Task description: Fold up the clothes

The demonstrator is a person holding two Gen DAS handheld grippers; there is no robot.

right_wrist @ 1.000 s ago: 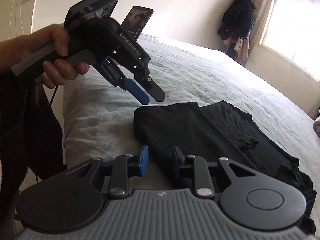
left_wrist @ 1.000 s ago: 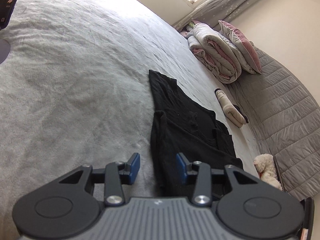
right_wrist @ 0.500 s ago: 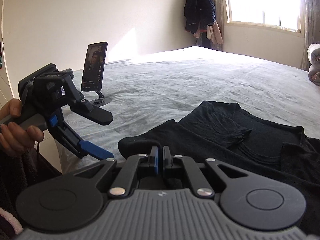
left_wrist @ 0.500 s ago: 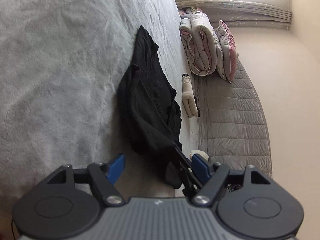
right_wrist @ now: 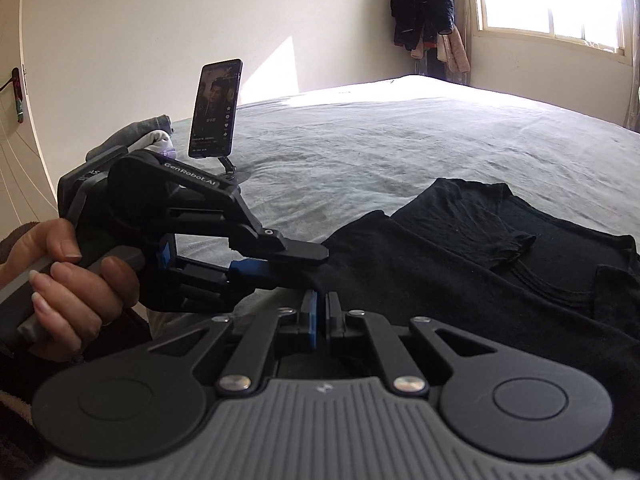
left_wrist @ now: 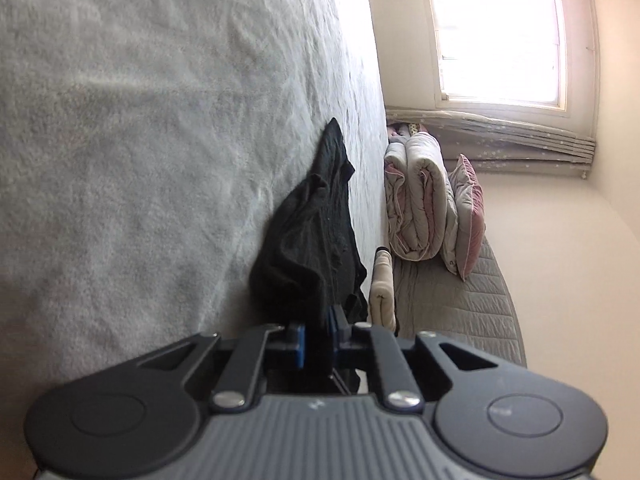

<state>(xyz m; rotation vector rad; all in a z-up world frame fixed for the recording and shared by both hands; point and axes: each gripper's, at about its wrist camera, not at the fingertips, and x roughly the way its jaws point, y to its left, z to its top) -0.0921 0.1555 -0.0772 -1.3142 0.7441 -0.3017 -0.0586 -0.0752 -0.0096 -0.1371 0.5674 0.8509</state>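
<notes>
A black garment [right_wrist: 440, 280] lies flat on the grey bed [right_wrist: 400, 140], one sleeve folded over its middle. In the left wrist view the same black garment [left_wrist: 312, 232] stretches away from my left gripper [left_wrist: 318, 332]. Its jaws are closing, with the dark hem pinched between the blue pads. The right wrist view shows that left gripper [right_wrist: 304, 258] from the side, held by a hand [right_wrist: 76, 280] and clamped on the garment's near left corner. My right gripper [right_wrist: 321, 316] is shut on the near hem just right of it.
A phone on a stand [right_wrist: 216, 108] stands on the bed's far left part. Folded quilts [left_wrist: 420, 200], a pink pillow [left_wrist: 468, 216] and a rolled cream cloth [left_wrist: 382, 284] lie beyond the garment. Clothes [right_wrist: 424, 12] hang in the corner by the window.
My left gripper rolled, dropped to the garment's near corner and went from wide open to closed on the hem. My right gripper shut on the hem earlier and has stayed shut.
</notes>
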